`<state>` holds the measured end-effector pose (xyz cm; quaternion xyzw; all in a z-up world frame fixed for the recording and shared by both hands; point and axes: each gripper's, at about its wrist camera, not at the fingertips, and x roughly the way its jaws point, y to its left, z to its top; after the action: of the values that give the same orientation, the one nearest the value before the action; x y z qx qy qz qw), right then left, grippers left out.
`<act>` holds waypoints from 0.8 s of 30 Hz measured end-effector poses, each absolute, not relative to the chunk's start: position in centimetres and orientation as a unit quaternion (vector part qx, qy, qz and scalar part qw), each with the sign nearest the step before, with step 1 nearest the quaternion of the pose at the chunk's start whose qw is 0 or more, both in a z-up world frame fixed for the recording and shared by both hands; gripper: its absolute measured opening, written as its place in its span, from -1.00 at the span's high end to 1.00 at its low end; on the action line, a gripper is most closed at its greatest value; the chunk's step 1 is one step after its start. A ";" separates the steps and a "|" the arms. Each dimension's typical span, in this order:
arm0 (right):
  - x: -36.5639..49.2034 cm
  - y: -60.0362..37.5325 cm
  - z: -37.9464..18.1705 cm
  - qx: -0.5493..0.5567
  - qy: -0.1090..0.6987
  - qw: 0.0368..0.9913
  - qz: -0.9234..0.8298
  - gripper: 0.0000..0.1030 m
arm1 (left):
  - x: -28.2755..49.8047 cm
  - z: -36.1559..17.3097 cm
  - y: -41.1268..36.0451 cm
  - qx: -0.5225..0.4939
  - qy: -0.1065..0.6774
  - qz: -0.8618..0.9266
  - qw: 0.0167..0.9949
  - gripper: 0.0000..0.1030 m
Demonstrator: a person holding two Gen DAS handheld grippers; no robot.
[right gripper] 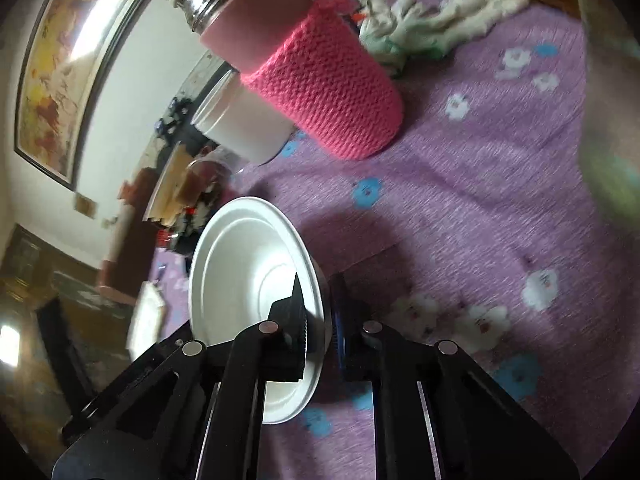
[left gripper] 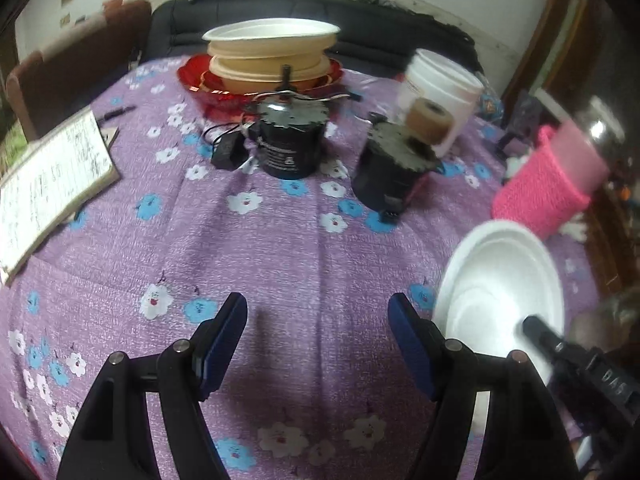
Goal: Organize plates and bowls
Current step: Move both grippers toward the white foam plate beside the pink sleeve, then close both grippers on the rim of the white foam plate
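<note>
A white foam bowl point(right gripper: 248, 268) sits on the purple flowered tablecloth point(right gripper: 460, 200), and my right gripper point(right gripper: 318, 300) is shut on its rim, one finger inside and one outside. In the left wrist view the same white bowl point(left gripper: 496, 292) lies at the right, with the right gripper point(left gripper: 536, 330) reaching onto its near edge. My left gripper point(left gripper: 318, 316) hovers open over bare cloth, nothing between its fingers. At the far end stands a stack of dishes: a white bowl point(left gripper: 272, 30) on cream bowls point(left gripper: 268, 66) on a red plate point(left gripper: 208, 84).
Two black cylindrical devices point(left gripper: 290, 142) point(left gripper: 394, 170) with wires stand mid-table. A white tub point(left gripper: 440, 92), a pink knit-sleeved bottle point(left gripper: 552, 176), a notebook point(left gripper: 48, 184) and white gloves point(right gripper: 440, 20) lie around. A chair point(left gripper: 76, 64) stands at far left.
</note>
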<state>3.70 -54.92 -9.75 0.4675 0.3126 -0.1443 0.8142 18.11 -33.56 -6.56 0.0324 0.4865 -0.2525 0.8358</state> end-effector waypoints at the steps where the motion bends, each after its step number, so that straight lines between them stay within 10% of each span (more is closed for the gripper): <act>1: 3.7 -54.9 -9.9 0.476 0.314 0.811 -0.133 0.81 | 18.2 -6.5 -33.4 0.029 0.487 -0.251 0.836 -0.42; 17: 4.7 -54.0 -10.3 0.500 0.395 0.765 -0.088 0.80 | 17.9 -6.7 -34.1 0.120 0.490 -0.220 0.835 -0.42; 24: 4.3 -54.5 -10.2 0.491 0.394 0.770 -0.101 0.74 | 17.7 -7.8 -34.6 0.133 0.493 -0.232 0.828 0.01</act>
<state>4.30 -54.48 -10.18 0.4912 0.3942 -0.1011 0.7702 17.68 -34.59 -7.76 0.1326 0.4926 -0.2325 0.8281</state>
